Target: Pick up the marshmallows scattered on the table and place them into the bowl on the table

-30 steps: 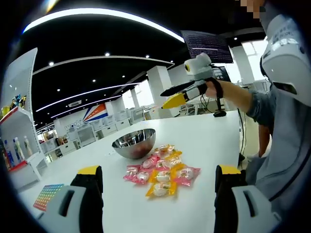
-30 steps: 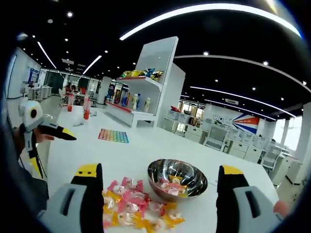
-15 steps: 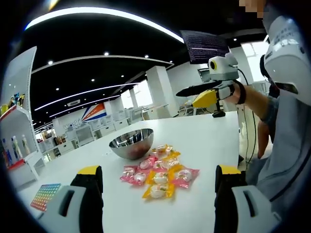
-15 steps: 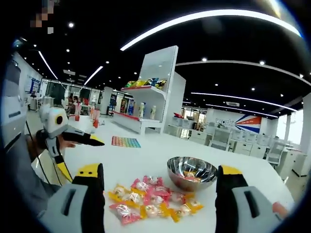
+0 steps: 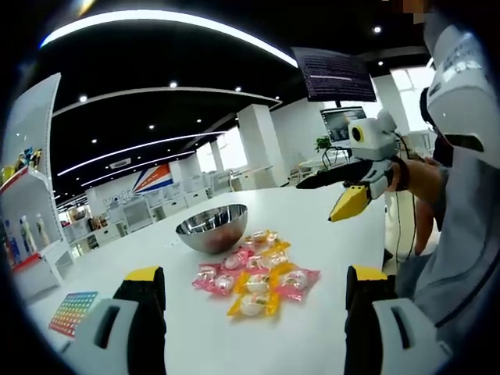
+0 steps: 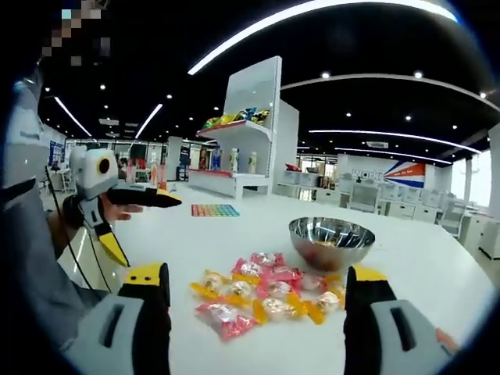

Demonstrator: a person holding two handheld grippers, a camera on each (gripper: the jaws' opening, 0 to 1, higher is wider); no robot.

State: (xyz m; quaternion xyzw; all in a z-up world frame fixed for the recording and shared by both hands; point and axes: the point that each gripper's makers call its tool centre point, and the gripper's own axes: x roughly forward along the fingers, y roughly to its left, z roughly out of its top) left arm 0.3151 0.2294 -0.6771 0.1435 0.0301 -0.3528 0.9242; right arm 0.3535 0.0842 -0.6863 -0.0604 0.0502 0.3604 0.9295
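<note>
In the left gripper view, going left to right: a multicoloured grid card (image 5: 74, 311) lies at the table's near-left edge, then the polished steel bowl (image 5: 212, 227) stands on the white table (image 5: 336, 242), with the cluster of pink- and yellow-wrapped marshmallows (image 5: 256, 271) just in front of it and to its right. The left gripper (image 5: 254, 324) has its jaws spread wide, holding nothing. Further right, the right gripper (image 5: 349, 191) hangs above the table with its yellow-tipped jaws parted and empty.

Over the last second the right gripper has dropped from high above the bowl to lower on the right, and its camera has come down closer to the tabletop (the candy pile now sits more centred between its jaws in the right gripper view). I judge this an approach for a first pick; the pile looks untouched.

In the right gripper view the left gripper (image 6: 133, 223) shows at the left, the wrapped sweets (image 6: 266, 289) at centre, the bowl (image 6: 331, 241) at right. A far wall sign is too blurred to read; the wrappers' print is too small.
</note>
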